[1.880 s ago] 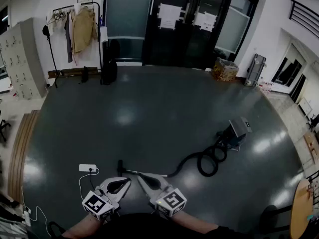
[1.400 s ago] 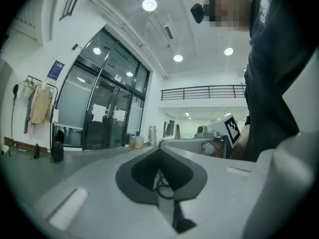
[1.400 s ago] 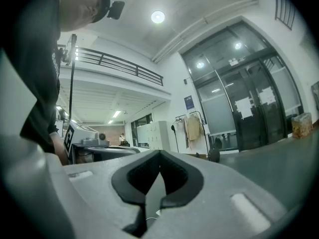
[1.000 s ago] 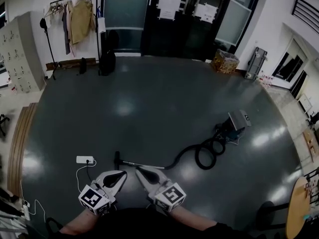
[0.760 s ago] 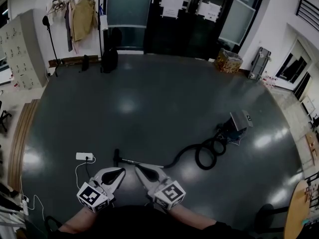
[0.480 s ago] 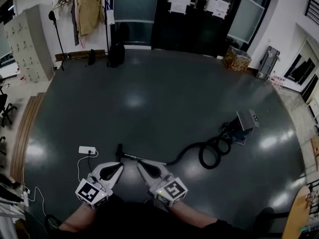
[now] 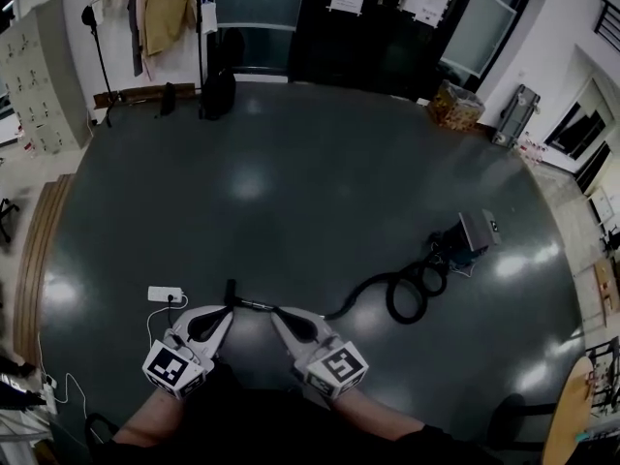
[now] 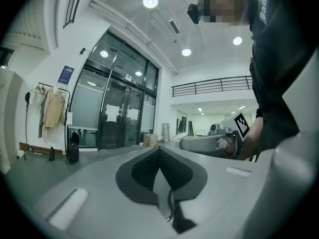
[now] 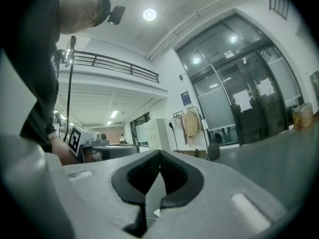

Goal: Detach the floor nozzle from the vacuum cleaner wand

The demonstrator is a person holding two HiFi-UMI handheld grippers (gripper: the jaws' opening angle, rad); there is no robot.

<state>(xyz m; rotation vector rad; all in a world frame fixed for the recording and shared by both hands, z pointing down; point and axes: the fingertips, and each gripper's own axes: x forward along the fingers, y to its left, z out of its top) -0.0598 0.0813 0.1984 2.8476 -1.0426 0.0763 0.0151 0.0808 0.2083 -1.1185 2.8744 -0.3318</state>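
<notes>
The floor nozzle [image 7: 230, 292] looks joined to the wand [image 7: 256, 304] on the floor [image 7: 291, 201], so nothing is done. The left gripper [image 7: 226, 312] and right gripper [image 7: 275, 314] hover near, fingers pressed together, empty

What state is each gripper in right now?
Left gripper: jaws closed, holding nothing.
Right gripper: jaws closed, holding nothing.

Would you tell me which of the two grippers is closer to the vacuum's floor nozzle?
The left gripper: its tip appears right by the floor nozzle, while the right gripper sits farther along the wand.
</notes>
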